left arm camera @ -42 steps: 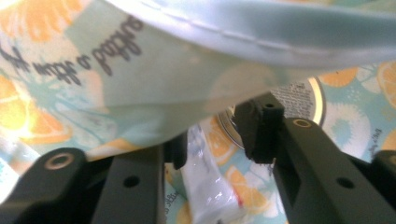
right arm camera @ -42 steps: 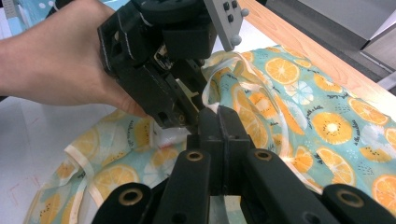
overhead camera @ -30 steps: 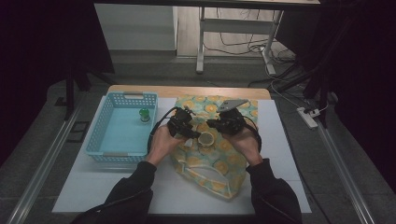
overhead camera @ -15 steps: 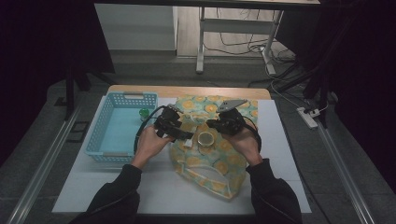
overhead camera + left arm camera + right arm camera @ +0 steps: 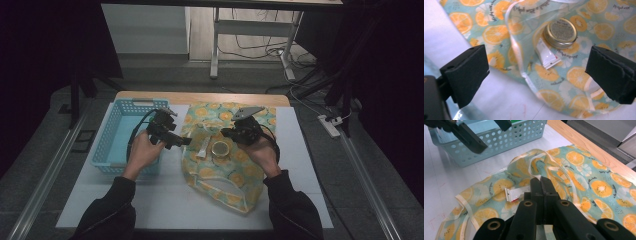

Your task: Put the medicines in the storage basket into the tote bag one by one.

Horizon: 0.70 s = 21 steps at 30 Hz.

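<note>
On the desk (image 5: 165,205) nearest the person lay the orange-print bag (image 5: 227,175), with a round tin (image 5: 220,148) and a white tube (image 5: 203,148) inside its clear mouth. Beside the tin, the right gripper (image 5: 231,134) had its jaws pressed together. Left of them, the left gripper (image 5: 184,142) had just been opening, nothing between its jaws. Farther left stood the blue basket (image 5: 111,150).

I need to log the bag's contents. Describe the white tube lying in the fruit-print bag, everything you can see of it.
The white tube is small, flat and soft-looking, with a crimped square end that shows a red edge in the right gripper view. It lies flat inside the fruit-print bag, under the clear top layer. Its far end touches the round gold tin. No gripper touches it.
</note>
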Motion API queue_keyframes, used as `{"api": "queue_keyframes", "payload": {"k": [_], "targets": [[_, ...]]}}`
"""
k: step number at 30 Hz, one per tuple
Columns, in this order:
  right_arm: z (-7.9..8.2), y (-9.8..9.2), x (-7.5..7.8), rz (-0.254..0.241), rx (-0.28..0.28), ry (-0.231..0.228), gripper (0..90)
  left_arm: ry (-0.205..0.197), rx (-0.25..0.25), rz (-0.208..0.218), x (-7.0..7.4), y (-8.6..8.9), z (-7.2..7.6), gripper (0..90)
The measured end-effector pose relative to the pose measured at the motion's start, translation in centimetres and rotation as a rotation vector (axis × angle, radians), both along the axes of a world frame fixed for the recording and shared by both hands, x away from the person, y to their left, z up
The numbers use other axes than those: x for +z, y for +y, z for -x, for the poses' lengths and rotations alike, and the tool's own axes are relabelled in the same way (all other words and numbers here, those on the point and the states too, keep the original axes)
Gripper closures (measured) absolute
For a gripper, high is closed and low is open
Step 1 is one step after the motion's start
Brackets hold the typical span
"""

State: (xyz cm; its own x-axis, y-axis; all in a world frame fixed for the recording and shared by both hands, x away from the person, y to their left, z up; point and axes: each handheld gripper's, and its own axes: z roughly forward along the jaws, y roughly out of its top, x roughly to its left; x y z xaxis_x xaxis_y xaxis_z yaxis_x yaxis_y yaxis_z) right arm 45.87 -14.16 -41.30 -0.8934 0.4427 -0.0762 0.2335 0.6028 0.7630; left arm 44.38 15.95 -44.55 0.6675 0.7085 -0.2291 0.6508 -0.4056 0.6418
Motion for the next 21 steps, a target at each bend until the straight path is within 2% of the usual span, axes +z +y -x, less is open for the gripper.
{"api": "queue_keyframes", "payload": {"k": [4,11,18,21], "targets": [[0.0,0.0,0.0,0.0,-0.001,-0.001,90.0,-0.006,0.011,0.008,0.2,1.0,0.1,2.2],[0.0,0.1,0.0,0.0,0.0,-0.001,90.0,-0.017,0.03,-0.015,0.2,2.8,0.1,0.0],[0.1,0.0,0.0,0.0,0.0,-0.004,90.0,-0.037,0.087,0.008,0.0,5.2,-0.1,0.0],[0.0,0.1,0.0,0.0,0.0,-0.003,90.0,-0.047,0.105,-0.004,-0.1,6.3,-0.3,0.5]]}}
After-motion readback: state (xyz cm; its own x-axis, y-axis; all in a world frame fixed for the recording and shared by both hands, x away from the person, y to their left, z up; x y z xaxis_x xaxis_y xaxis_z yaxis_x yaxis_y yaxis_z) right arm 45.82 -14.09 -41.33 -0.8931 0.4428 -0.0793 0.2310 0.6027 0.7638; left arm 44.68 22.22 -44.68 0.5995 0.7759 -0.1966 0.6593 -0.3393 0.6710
